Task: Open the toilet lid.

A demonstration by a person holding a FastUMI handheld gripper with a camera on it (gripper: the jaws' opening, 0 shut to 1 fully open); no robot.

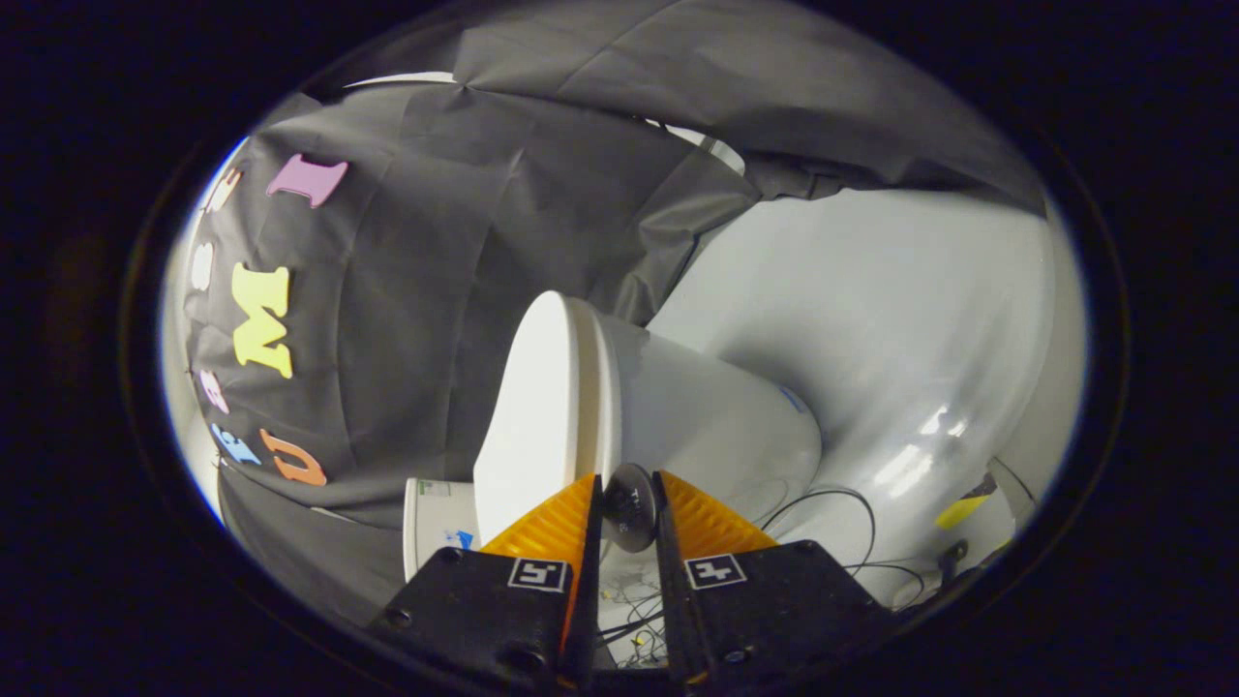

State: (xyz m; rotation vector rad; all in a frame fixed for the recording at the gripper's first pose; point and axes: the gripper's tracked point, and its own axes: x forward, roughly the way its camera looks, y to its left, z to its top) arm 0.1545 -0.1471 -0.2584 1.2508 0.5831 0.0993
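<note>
— White plastic ahead of you: is that the toilet lid (534, 407)?

— Yes. One lid, down against one toilet (716, 416), its rim just beyond your fingertips. The view is rolled sideways, so it looks tipped on edge.

— And your gripper (629, 499)?

— Your two fingers stand nearly together, a narrow gap between them. One small dark round knob (631, 521) sits in that gap. You can't tell from here whether both fingers press it.

— Anything else?

— Several thin black cables (852, 523) on the pale floor (871, 319).

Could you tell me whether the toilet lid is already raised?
No, the toilet lid lies closed against the toilet, just beyond the gripper.
</note>
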